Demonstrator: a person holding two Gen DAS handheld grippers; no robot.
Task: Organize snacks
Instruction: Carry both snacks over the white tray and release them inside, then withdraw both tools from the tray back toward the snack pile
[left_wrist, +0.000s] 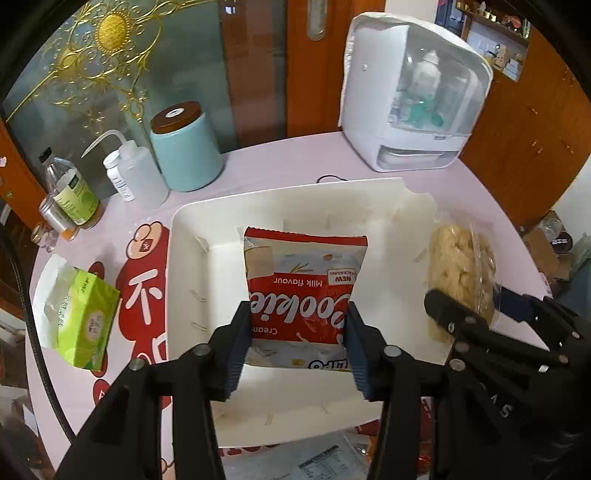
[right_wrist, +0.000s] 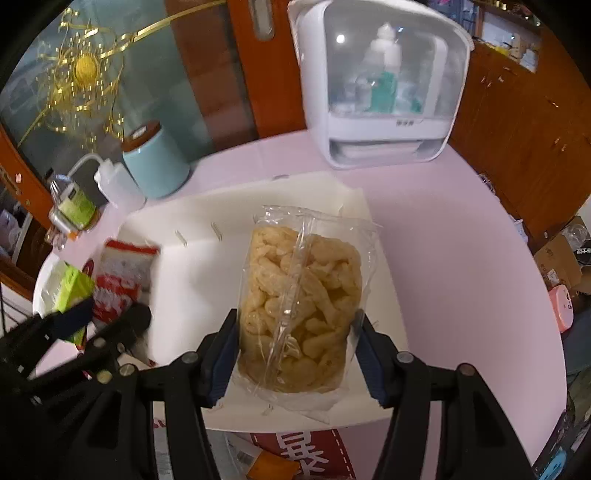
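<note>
Left tool (left_wrist: 298, 334) is clamping the red-and-white cookie packet (left_wrist: 303, 284) between its two blue-padded fingers, the jaws drawn in to the packet's width and pressing on both side edges. It is holding the packet upright over the white tray (left_wrist: 192, 236), with the print reading upside down and the packet's far end pointing ahead of the tool. The tool is pointing forward and down toward the tray floor.

Right tool (right_wrist: 295, 350) is gripping the clear bag of pale puffed snacks (right_wrist: 299, 295) in the same way, its fingers closed against the bag's two sides near the lower half. The bag is standing up ahead of it, above the right part of the same white tray (right_wrist: 184, 273). The right tool is sitting just to the right of the left one, both angled alike.

Left of the left tool, a green tissue pack (left_wrist: 86, 317) is lying on the pink counter (left_wrist: 280, 158). Ahead of both, beyond the tray, a teal canister (left_wrist: 186, 147), a squeeze bottle (left_wrist: 138, 177) and a white appliance (left_wrist: 410, 96) are standing on the counter.
</note>
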